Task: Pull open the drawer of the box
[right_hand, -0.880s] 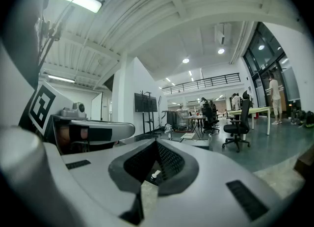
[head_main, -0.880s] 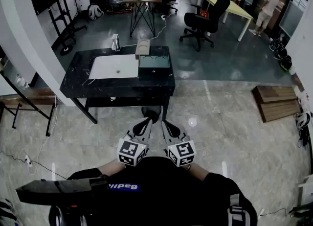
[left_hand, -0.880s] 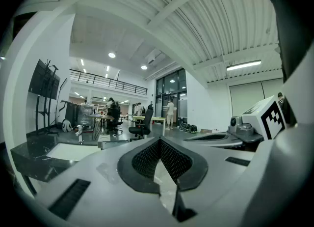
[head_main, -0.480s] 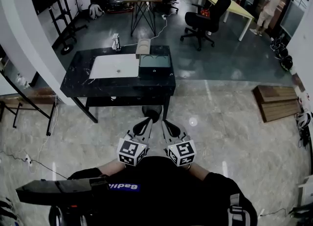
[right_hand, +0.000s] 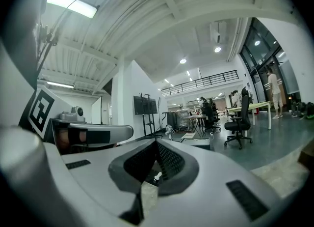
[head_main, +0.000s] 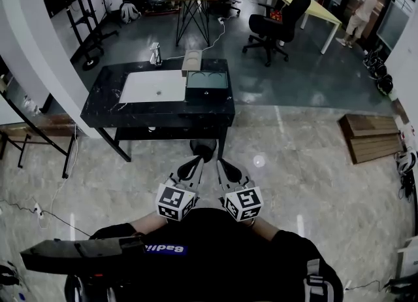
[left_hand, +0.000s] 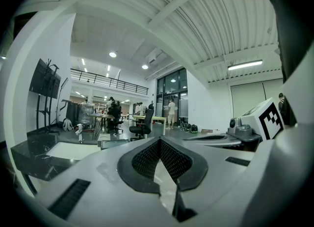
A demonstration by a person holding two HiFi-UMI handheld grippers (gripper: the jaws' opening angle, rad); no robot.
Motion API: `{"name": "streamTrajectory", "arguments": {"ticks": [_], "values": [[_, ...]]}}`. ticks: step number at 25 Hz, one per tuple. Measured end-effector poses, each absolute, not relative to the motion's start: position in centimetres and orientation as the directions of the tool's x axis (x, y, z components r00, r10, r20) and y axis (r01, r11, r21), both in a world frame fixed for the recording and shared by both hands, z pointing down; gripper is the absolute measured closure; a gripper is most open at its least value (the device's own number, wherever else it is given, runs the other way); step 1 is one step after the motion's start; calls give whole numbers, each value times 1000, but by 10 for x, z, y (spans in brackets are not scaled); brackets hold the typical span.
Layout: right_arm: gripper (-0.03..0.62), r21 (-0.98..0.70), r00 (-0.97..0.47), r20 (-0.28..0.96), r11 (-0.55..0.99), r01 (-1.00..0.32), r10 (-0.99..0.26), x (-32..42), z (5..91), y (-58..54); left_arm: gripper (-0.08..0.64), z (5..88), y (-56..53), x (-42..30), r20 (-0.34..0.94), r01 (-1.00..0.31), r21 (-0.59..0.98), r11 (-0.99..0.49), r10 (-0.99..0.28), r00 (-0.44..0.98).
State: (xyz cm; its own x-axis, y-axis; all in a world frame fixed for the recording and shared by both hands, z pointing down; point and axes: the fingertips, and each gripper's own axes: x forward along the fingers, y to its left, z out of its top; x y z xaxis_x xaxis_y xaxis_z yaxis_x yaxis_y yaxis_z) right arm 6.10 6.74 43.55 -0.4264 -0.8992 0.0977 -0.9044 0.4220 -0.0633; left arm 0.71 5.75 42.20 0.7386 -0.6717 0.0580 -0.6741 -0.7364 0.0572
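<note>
Left tool and right tool, jaws together and empty, well short of the box. Approach its front squarely. Spread 1 tool's jaws at the drawer.

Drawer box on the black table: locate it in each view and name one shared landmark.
Head view: drawer box, upper centre, at the right end of the black table.
Left gripper view: drawer box, low, left of centre.
Right gripper view: drawer box, low, right of centre.
Shared landmark: black office chair, beyond the table in all three.
</note>
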Motion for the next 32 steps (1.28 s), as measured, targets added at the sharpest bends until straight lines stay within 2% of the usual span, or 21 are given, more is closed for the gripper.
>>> {"name": "streamTrajectory", "arguments": {"ticks": [19, 32], "values": [[592, -134, -543, 125, 529, -838, -830, 115, 461, 44, 568, 444, 42, 49, 113, -787, 84, -611, -779, 617], [592, -126, -522, 148, 507, -853, -840, 101, 470, -35, 568, 451, -41, 34, 100, -769, 107, -630, -763, 639]]}}
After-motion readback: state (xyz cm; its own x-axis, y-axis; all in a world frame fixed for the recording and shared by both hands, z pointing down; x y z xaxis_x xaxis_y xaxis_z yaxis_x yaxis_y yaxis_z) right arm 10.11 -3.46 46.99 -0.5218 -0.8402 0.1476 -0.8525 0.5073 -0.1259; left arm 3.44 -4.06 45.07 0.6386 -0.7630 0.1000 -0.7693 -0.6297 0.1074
